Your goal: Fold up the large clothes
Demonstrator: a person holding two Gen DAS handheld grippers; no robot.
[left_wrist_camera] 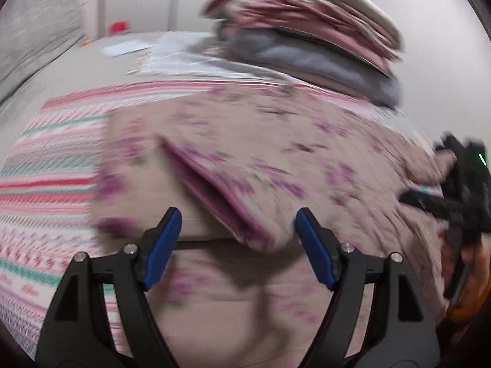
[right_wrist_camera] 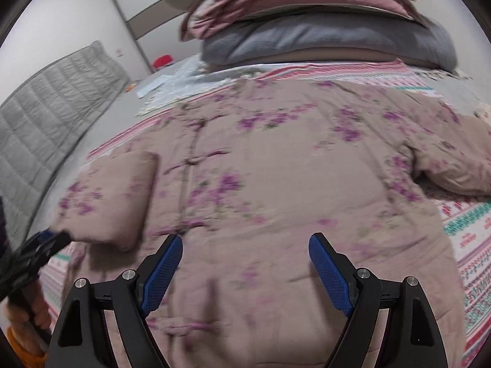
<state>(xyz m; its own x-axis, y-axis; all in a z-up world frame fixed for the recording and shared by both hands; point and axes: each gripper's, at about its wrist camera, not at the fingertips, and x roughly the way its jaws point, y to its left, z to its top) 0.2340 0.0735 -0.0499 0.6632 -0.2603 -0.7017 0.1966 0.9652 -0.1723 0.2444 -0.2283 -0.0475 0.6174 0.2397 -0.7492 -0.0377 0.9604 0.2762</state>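
Note:
A padded beige jacket with purple flowers lies spread on a striped bed sheet. Its left sleeve is folded in over the body; the right sleeve lies out to the side. My right gripper is open and empty above the jacket's lower part. My left gripper is open and empty just above the folded sleeve's cuff. The right gripper shows at the edge of the left wrist view; the left one shows in the right wrist view. Both views are blurred.
A stack of folded pink, cream and grey bedding sits at the far end of the bed. A grey quilted mattress leans on the left wall. Papers and a red object lie on the floor beyond.

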